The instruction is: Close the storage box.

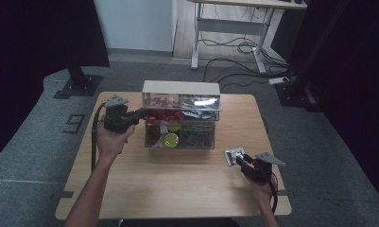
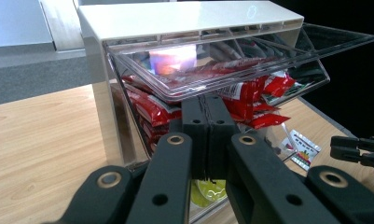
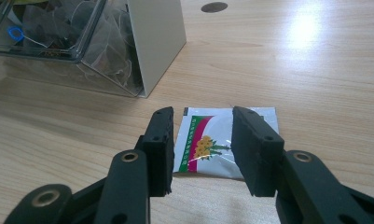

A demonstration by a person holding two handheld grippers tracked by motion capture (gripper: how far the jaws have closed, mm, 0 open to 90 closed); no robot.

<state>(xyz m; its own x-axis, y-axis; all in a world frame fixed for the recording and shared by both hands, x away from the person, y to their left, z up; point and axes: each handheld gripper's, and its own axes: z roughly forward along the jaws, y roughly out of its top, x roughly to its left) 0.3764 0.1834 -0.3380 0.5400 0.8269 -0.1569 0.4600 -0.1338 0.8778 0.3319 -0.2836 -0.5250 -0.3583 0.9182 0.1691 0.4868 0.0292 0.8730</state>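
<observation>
The small white foil sachet with a green-and-pink printed label (image 3: pixel 224 140) is lying flat on the wooden table (image 1: pixel 177 189), just in front of the right gripper (image 3: pixel 201 147); its jaws are sitting apart, probably lining up a grab; the left gripper (image 2: pixel 207 122), jaws pressed together, is nudging the clear plastic tilt-out bin of red packets (image 2: pixel 231 60), likely holding it open.

I see a flat white sachet (image 3: pixel 208 142), striped green and red, lying on the counter (image 3: pixel 315 70) beside the clear tilted-open bin (image 2: pixel 231 65) of red packets (image 2: pixel 250 95).
</observation>
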